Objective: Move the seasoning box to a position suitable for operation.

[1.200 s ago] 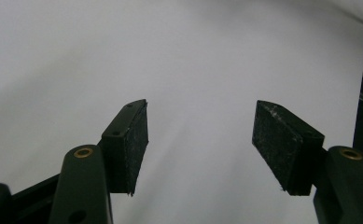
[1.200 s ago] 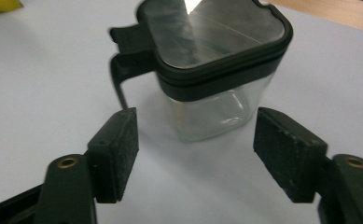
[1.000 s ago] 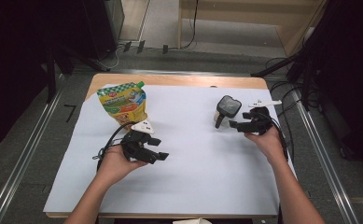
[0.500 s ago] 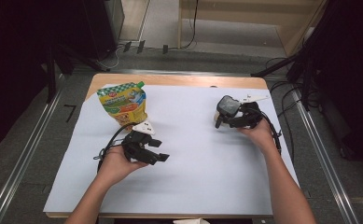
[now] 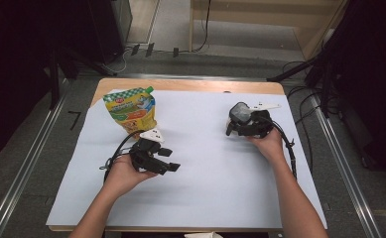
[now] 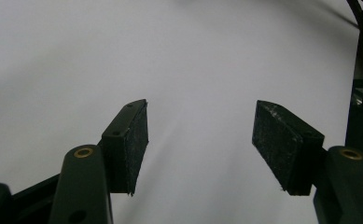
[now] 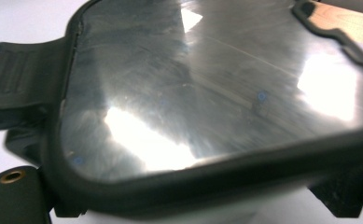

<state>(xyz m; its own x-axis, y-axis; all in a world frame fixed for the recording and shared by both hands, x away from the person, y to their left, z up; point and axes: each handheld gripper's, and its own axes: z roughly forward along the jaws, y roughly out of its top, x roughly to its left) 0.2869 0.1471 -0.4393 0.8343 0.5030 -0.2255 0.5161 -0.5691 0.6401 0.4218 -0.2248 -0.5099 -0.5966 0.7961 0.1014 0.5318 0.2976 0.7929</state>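
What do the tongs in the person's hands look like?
Both the left tongs and the right tongs are black, each topped with a pale three-cornered plate and trailing a black cable. Their flat dark pads sit on arms with small brass rivets. The forearms are bare, no sleeves.

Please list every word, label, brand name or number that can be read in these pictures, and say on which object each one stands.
No text can be read with certainty.
Pouch: a colourful printed label with a small red logo and a yellow banner of lettering, too small and blurred to read in the high view.
Grey container: its glossy lid shows reflections, no lettering that I can make out.
Left gripper: no markings on the black pads.
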